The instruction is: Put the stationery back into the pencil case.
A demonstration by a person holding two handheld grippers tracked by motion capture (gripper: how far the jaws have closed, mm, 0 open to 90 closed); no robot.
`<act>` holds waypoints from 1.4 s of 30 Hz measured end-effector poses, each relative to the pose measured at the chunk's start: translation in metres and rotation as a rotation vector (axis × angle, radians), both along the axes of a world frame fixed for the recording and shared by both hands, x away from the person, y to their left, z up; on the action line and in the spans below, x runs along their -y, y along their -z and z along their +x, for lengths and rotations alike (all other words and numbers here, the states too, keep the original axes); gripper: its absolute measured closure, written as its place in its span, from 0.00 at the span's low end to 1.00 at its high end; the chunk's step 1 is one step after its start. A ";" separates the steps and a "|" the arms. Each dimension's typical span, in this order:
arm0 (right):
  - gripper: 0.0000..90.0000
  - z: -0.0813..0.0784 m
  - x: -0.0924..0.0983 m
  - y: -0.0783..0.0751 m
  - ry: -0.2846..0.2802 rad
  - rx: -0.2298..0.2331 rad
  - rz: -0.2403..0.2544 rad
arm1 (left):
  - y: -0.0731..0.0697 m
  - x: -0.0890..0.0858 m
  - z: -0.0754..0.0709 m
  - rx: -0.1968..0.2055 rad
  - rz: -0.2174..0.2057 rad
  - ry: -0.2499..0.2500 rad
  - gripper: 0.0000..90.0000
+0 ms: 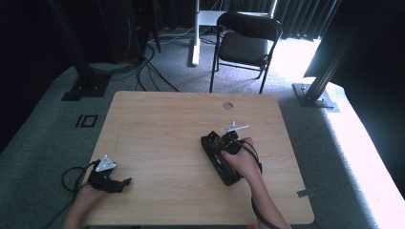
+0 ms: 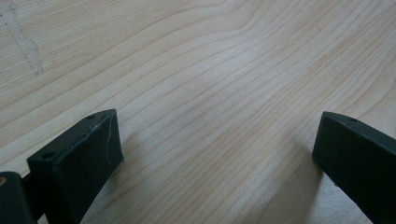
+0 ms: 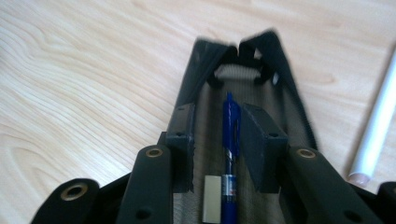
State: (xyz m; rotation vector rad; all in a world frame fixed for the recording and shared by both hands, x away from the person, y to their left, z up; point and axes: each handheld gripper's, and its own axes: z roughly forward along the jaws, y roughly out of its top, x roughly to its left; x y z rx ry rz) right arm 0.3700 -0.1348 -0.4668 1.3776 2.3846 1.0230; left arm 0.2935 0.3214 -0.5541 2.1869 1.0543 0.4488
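Observation:
A black open pencil case [image 1: 213, 153] lies right of the table's middle. My right gripper [image 1: 223, 147] reaches down into it, held by a hand. In the right gripper view the case [image 3: 201, 70] runs away from me, and a blue pen [image 3: 229, 140] lies lengthwise inside. The right gripper [image 3: 217, 112] is open. The pen sits between its jaws against the right pad, with a gap to the left pad. A small pale block [image 3: 211, 198] lies beside the pen. My left gripper [image 1: 119, 185] rests at the table's front left. In its own view the left gripper [image 2: 217, 123] is open over bare wood.
A white tube [image 3: 378, 121] lies on the table just right of the case. The wooden table [image 1: 162, 129] has a round cable hole [image 1: 228, 105] near its far edge. A black folding chair [image 1: 246, 43] stands behind the table. Cables trail on the carpet.

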 end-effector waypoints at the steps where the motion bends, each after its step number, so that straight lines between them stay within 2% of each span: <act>1: 0.73 -0.001 0.002 -0.005 0.000 0.012 0.018 | 0.000 0.000 0.000 0.000 0.000 0.000 0.02; 4: 0.73 -0.003 0.007 -0.019 0.002 0.048 0.044 | 0.000 0.000 0.000 0.000 0.000 0.000 0.02; 6: 0.73 -0.002 0.012 -0.025 0.009 0.082 0.046 | 0.000 0.000 0.000 0.000 0.000 0.000 0.02; 8: 0.72 0.002 0.018 -0.029 0.025 0.097 0.041 | 0.000 0.000 0.000 0.000 0.000 0.000 0.02; 10: 0.71 0.007 0.024 -0.030 0.046 0.122 0.039 | 0.000 0.000 0.000 0.000 0.000 0.000 0.02; 16: 0.69 0.027 0.038 -0.023 0.106 0.144 0.011 | 0.000 0.000 0.000 0.000 0.000 0.000 0.02; 30: 0.68 0.072 0.060 0.017 0.234 0.087 -0.045 | 0.000 0.000 0.000 0.000 0.000 0.000 0.02; 37: 0.68 0.085 0.064 0.036 0.268 0.067 -0.057 | 0.000 0.000 0.000 0.000 0.000 0.000 0.02; 42: 0.70 0.091 0.064 0.051 0.279 0.032 -0.067 | 0.000 0.000 0.000 0.000 0.000 0.000 0.02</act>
